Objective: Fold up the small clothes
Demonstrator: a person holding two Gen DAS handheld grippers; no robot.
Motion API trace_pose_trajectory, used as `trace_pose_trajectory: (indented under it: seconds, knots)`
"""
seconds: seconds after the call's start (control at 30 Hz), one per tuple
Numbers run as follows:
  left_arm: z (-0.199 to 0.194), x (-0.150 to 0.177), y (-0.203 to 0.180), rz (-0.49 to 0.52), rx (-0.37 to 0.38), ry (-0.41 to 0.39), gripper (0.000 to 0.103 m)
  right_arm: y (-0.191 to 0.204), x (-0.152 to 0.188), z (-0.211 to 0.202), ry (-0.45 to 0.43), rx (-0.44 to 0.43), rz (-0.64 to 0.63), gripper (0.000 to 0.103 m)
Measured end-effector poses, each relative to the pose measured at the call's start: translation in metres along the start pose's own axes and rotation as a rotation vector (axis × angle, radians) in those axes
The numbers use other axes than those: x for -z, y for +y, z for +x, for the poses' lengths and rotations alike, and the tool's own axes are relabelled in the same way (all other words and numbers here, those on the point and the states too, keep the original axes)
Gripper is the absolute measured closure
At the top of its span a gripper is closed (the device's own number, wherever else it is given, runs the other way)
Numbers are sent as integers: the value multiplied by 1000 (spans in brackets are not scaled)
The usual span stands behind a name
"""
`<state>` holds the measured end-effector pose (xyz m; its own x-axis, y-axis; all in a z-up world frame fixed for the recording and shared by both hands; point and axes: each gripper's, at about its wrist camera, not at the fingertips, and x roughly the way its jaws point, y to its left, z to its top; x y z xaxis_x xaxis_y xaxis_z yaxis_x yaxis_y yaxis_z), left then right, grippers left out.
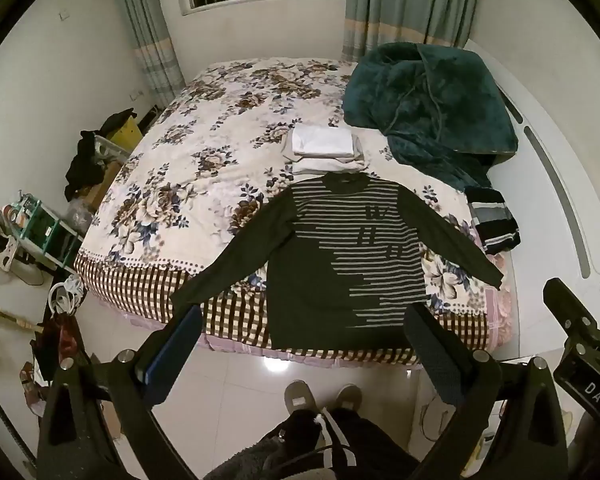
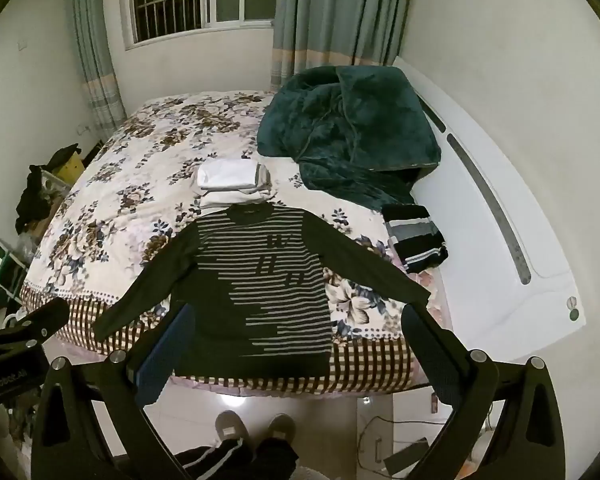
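Note:
A dark green sweater with grey stripes (image 1: 340, 248) lies flat on the bed, face up, sleeves spread, hem at the near edge; it also shows in the right wrist view (image 2: 260, 276). My left gripper (image 1: 304, 320) is open and empty, held above the floor in front of the hem. My right gripper (image 2: 296, 320) is open and empty, also held back from the bed edge. The right gripper shows at the right edge of the left wrist view (image 1: 580, 300).
The floral bedspread (image 1: 204, 152) covers the bed. A stack of folded white clothes (image 1: 324, 148) lies behind the sweater's collar. A folded black-and-grey striped garment (image 1: 492, 220) lies at the right. A teal blanket (image 1: 432, 108) is heaped at the back. Clutter stands left of the bed.

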<state>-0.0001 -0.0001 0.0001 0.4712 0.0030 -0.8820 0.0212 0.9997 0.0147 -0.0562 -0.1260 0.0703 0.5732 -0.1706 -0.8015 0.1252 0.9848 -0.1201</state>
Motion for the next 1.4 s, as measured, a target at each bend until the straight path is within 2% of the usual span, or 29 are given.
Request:
trace_pose_trajectory:
  seconds: [0.67,0.97,1.4]
  knots:
    - [-10,-4,-2,-14,6,-28,0,2,-2,-8,-29,8,-9,0]
    - [-12,-16,5,-26,10,-32,0,7,-23,-15,-30,-5,-30,0]
    - [-12,-14,5,-23,11,-37,0,8,-28,-18,-41,-7,-32,0]
